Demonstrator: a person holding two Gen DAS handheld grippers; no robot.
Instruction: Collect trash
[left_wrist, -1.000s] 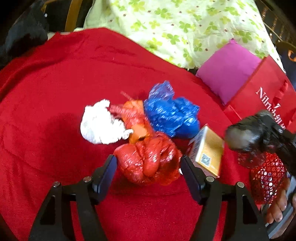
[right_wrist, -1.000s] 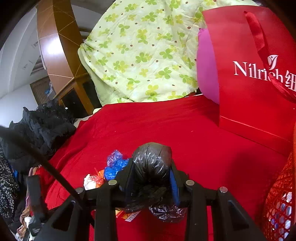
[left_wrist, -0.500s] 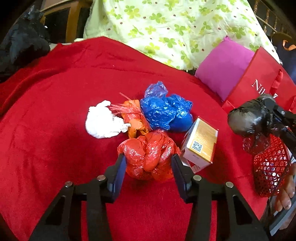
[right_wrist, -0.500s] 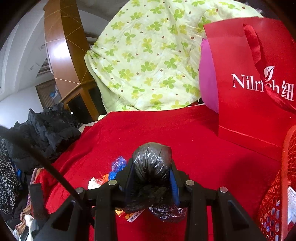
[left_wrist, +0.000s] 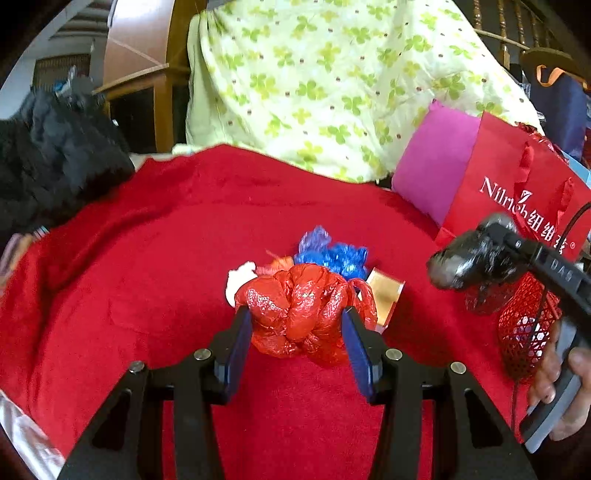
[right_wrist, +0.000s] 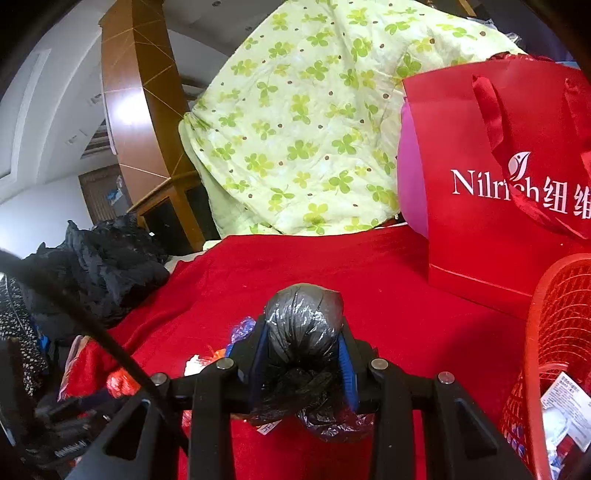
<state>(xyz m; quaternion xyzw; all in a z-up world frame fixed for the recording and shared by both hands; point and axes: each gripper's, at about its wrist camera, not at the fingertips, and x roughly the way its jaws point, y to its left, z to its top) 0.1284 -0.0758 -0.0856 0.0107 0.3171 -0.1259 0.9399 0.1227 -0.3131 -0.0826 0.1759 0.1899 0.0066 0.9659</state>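
Note:
A crumpled red plastic bag (left_wrist: 299, 310) hangs above the red bedspread (left_wrist: 122, 295), with my left gripper (left_wrist: 297, 332) shut on it. Behind it lie a blue plastic bag (left_wrist: 332, 254), an orange scrap (left_wrist: 280, 264), a white wad (left_wrist: 240, 278) and a yellow carton (left_wrist: 384, 295). My right gripper (right_wrist: 303, 350) is shut on a balled black plastic bag (right_wrist: 303, 317), also seen in the left wrist view as a black bag (left_wrist: 465, 262) held above the bed beside a red mesh basket (left_wrist: 524, 332). The basket (right_wrist: 561, 332) holds paper scraps.
A red gift bag (left_wrist: 517, 192) and a magenta pillow (left_wrist: 436, 162) stand at the right. A green clover quilt (left_wrist: 332, 81) fills the back. Black clothing (left_wrist: 48, 155) is piled at the left. A person's hand (left_wrist: 565, 387) grips the right tool.
My left gripper closed on the red bag and lifted it off the bedspread, away from the pile. The right gripper drifted a little toward the red basket with the black bag held.

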